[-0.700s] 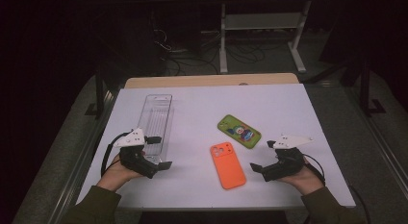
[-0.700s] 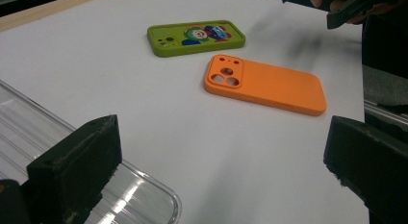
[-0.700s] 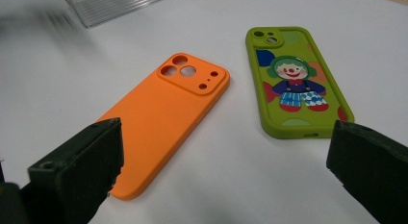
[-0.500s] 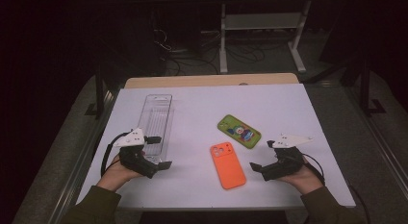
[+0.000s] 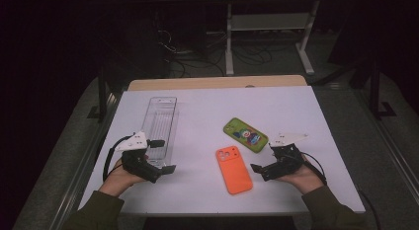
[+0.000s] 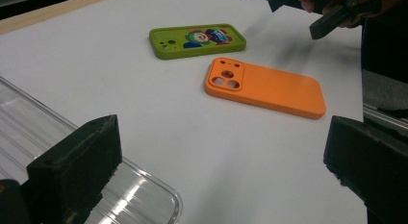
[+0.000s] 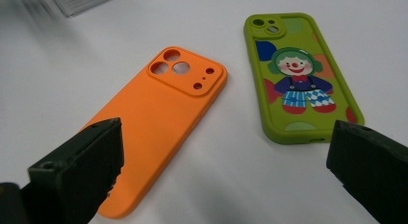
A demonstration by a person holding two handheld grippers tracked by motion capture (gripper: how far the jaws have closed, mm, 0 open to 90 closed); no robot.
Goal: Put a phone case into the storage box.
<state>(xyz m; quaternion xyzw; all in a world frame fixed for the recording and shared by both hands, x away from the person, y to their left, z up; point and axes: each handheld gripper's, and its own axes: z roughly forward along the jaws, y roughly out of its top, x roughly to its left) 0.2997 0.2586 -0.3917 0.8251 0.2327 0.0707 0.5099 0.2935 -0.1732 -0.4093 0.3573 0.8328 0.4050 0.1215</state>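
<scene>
Phone cases: two in all, both flat on the white table [image 5: 316, 111].
Orange phone case [image 5: 233, 169]: one, at lower centre of the high view, camera cut-outs at its upper end.
Green phone case [image 5: 245, 134]: one, with a clown picture, just up and right of the orange one in the high view, near it but apart.
Clear plastic trays: one, the long clear tray [image 5: 160, 126] at centre left of the high view.
Grippers: two, the left gripper [image 5: 159, 155] at lower left and the right gripper [image 5: 263, 161] at lower right, each with jaws standing wide with nothing between them.
Hands: two, one behind each gripper at the bottom edge.
Tables: one.
</scene>
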